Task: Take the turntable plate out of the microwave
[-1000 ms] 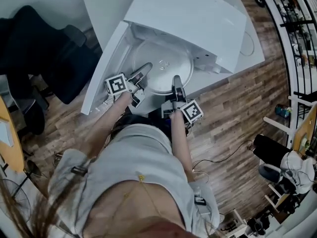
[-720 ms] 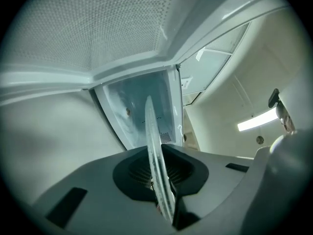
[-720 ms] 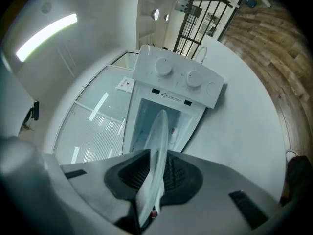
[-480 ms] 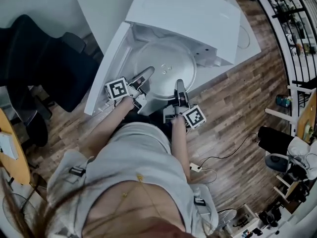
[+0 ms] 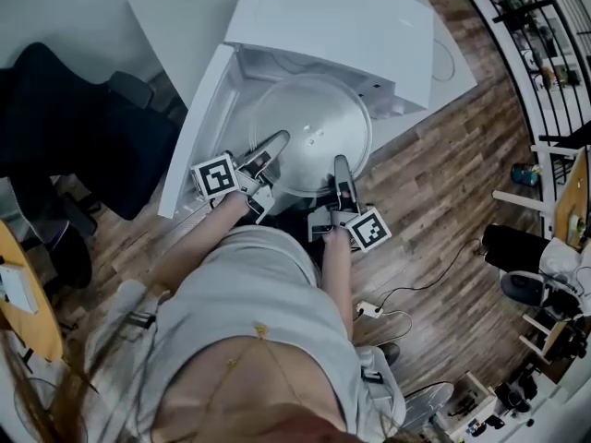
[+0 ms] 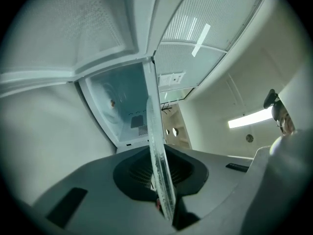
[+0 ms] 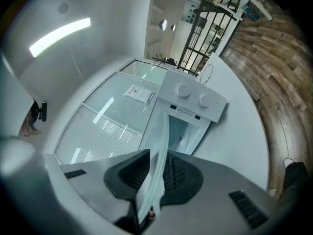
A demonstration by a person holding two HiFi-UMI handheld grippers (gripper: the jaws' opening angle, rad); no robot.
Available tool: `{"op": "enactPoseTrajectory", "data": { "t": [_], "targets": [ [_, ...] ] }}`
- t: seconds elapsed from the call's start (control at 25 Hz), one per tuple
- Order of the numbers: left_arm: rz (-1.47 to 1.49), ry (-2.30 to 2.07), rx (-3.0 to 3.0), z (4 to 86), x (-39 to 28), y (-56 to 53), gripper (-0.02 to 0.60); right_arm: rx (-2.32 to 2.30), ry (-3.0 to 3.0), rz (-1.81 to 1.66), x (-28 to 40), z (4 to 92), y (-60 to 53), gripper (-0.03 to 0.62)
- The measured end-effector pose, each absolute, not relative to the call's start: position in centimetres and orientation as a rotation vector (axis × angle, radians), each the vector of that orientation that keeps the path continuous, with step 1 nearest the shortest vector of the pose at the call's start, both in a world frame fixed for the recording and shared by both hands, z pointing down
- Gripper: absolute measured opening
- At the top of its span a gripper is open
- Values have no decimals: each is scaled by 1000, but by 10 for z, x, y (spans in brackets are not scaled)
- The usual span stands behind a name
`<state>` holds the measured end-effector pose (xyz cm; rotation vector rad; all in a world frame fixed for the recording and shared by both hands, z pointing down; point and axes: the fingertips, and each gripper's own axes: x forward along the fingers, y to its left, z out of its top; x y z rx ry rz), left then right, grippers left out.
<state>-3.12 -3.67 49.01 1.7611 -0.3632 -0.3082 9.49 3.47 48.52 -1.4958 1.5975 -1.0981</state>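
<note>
The round glass turntable plate (image 5: 309, 135) hangs level in front of the white microwave (image 5: 332, 21), partly out of its open cavity. My left gripper (image 5: 270, 149) is shut on the plate's near-left rim. The right gripper (image 5: 343, 172) is shut on its near-right rim. In the left gripper view the plate (image 6: 157, 146) shows edge-on, pinched between the dark pads (image 6: 134, 173) of the left gripper (image 6: 164, 180), with the cavity (image 6: 120, 106) behind. In the right gripper view the plate's edge (image 7: 155, 151) runs between the pads (image 7: 178, 173) of the right gripper (image 7: 149, 180), with the microwave's knob panel (image 7: 193, 99) beyond.
The microwave door (image 5: 189, 146) stands open to the left of the plate. The microwave sits on a white table (image 5: 175, 12). A black chair (image 5: 65, 123) is at the left. A cable and plug (image 5: 369, 310) lie on the wooden floor, and a metal railing (image 5: 545, 35) runs along the right.
Both grippers have lifted the plate and drawn it out toward the person. More of the plate now stands outside the cavity.
</note>
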Motion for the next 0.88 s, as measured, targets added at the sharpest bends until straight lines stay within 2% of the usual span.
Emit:
{"op": "enactPoseTrajectory", "data": {
  "t": [0.52, 0.88],
  "targets": [
    [-360, -297, 1851, 434, -30, -48, 52, -1447, 1664, -1002, 97, 434, 22, 69],
    [-331, -330, 1827, 425, -31, -76, 54, -1446, 1665, -1019, 99, 425, -9, 69]
  ]
}}
